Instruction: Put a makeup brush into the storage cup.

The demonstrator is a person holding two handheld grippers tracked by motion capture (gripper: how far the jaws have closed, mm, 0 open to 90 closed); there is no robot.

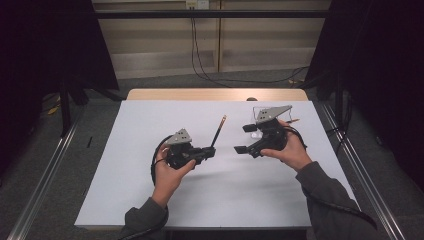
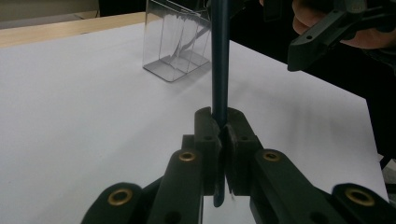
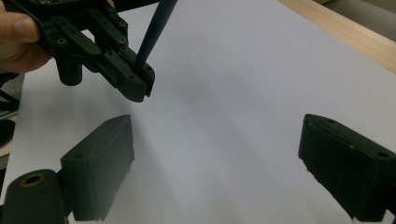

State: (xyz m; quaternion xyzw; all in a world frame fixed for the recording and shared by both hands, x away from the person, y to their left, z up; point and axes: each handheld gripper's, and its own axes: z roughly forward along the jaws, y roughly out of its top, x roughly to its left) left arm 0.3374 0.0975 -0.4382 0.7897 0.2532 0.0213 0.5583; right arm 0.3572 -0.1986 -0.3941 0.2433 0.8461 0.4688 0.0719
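Observation:
My left gripper (image 1: 212, 151) is shut on a dark slim pencil (image 1: 218, 131), which rises tilted away from the white table. In the left gripper view the jaws of the left gripper (image 2: 223, 126) pinch the pencil (image 2: 220, 60) near its lower end, the shaft standing almost upright. My right gripper (image 1: 244, 139) hovers a short way right of it, open, with nothing between its jaws. The right gripper view looks past the right gripper (image 3: 219, 158) and its wide-apart jaws to the left gripper (image 3: 140, 84) clamped on the pencil (image 3: 154, 32).
A clear plastic box (image 2: 175, 42) stands on the white sheet (image 1: 150, 200) behind the right hand (image 1: 292, 150). A wooden table edge (image 1: 215, 94) runs along the far side. Dark stands and metal rails flank the table, and cables lie on the floor beyond.

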